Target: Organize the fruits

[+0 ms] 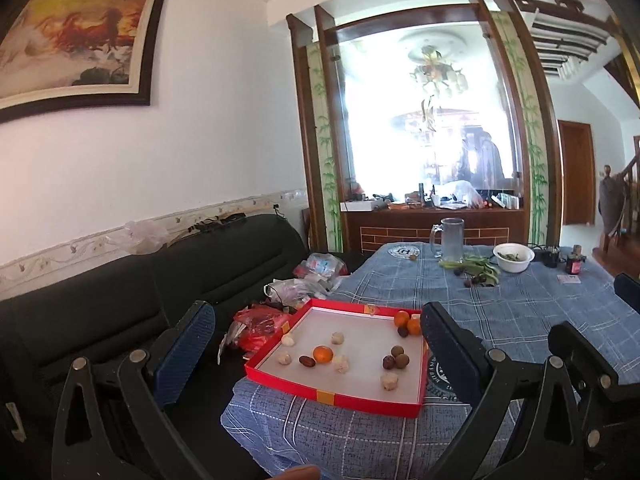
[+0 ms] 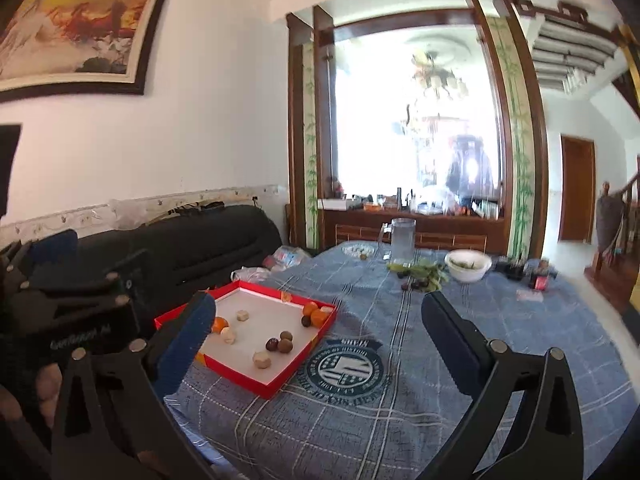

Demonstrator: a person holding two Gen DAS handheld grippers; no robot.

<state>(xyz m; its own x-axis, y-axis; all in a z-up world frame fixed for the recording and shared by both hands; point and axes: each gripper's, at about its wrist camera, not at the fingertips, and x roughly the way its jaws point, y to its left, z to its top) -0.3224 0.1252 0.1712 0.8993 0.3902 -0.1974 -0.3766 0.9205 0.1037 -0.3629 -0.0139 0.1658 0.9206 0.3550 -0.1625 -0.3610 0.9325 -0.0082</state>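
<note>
Both claws are up off the table right now, nothing in either one. The left gripper point(image 1: 316, 344) has its jaws spread wide and empty, hovering at the near side of the red tray point(image 1: 280, 378), which sits at the near left corner of the table point(image 1: 520, 312) on a blue checked cloth. The right gripper point(image 2: 316, 332) is gaping as wide as it goes, also empty, with its left finger point(image 2: 184, 344) crossing in front of the tray's near left part in its own view. The fruit is all loose in the tray: one orange point(image 1: 322, 354) near the middle with a dark date point(image 1: 306, 360) just left of it, two more oranges point(image 1: 408, 322) tucked in the far right corner, a brown pair point(image 1: 394, 357) toward the right side, and pale peeled-looking pieces point(image 1: 389, 381) scattered about. Can't tell exactly what the pale ones are. Further back on the table there's a glass jug point(image 1: 451, 239), a white bowl point(image 1: 513, 257) to its right, and some green leaves point(image 1: 476, 268) with a few dark fruits beside them. A black sofa point(image 1: 160, 280) runs along the left with plastic bags point(image 1: 296, 292) piled between it and the tray.
</note>
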